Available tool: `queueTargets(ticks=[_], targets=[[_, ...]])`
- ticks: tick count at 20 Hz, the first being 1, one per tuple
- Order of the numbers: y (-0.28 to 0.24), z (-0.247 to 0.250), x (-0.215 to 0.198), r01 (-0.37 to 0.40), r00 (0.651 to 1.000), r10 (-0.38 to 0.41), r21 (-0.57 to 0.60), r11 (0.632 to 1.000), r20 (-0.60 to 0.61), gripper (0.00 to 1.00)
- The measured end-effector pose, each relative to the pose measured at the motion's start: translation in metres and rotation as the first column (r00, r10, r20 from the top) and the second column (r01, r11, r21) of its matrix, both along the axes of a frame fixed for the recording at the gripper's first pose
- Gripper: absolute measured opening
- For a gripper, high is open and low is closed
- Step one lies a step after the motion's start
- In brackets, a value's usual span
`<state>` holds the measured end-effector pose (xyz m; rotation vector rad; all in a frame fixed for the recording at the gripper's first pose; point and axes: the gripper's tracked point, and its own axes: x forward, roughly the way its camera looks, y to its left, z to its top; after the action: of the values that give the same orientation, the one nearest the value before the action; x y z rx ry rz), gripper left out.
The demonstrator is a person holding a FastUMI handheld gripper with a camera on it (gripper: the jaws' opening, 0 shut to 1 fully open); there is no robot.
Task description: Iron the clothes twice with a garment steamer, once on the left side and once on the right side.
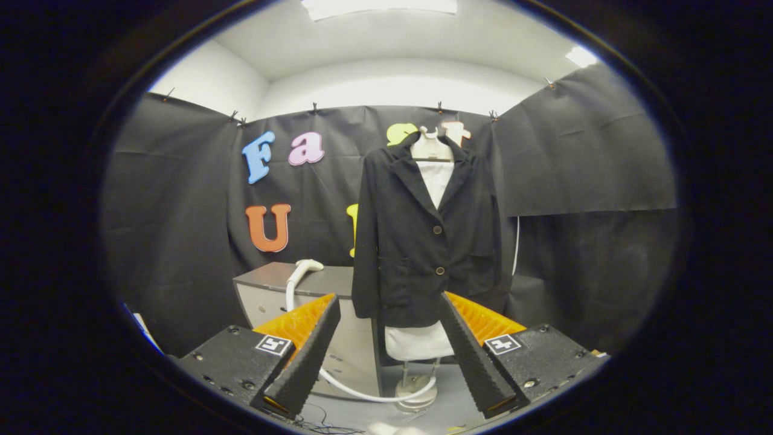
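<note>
— Garment steamer (304,266): where is it lying?

— Its pale head rests on the top of the grey cabinet (275,279), near the top's front edge. The head seems to point toward the cabinet's right side, though it is small in the view and I can't be sure. Its white hose (356,391) drops down the cabinet's front and curves along the floor to the round foot of the stand (416,393).

— And the clothes?

— A black jacket (426,241) hangs upright on a white mannequin torso (436,172), long axis vertical, front facing the gripper, two buttons down the middle. It stands just right of the cabinet, overlapping the cabinet's right edge.

— The gripper (389,356)?

— Its fingers (308,356) are spread wide and hold nothing — the jacket's hem and the mannequin's white base show in the gap between them, well beyond the tips. The steamer head sits beyond the left finger.
</note>
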<state>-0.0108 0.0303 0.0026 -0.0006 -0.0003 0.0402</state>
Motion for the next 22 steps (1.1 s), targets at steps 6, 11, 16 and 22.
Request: queueTargets(ticks=[6,11,16,22], targets=[[0.004,-0.007,0.002,0.011,0.999,-0.011,-0.014,1.0,-0.034,1.0],[0.021,0.003,0.016,-0.007,1.0,0.007,-0.014,1.0,-0.018,1.0],[0.057,0.018,0.057,-0.058,0.998,0.058,-0.007,0.998,-0.01,1.0],[0.115,0.032,0.133,-0.117,0.993,0.117,0.005,0.993,-0.019,1.0]])
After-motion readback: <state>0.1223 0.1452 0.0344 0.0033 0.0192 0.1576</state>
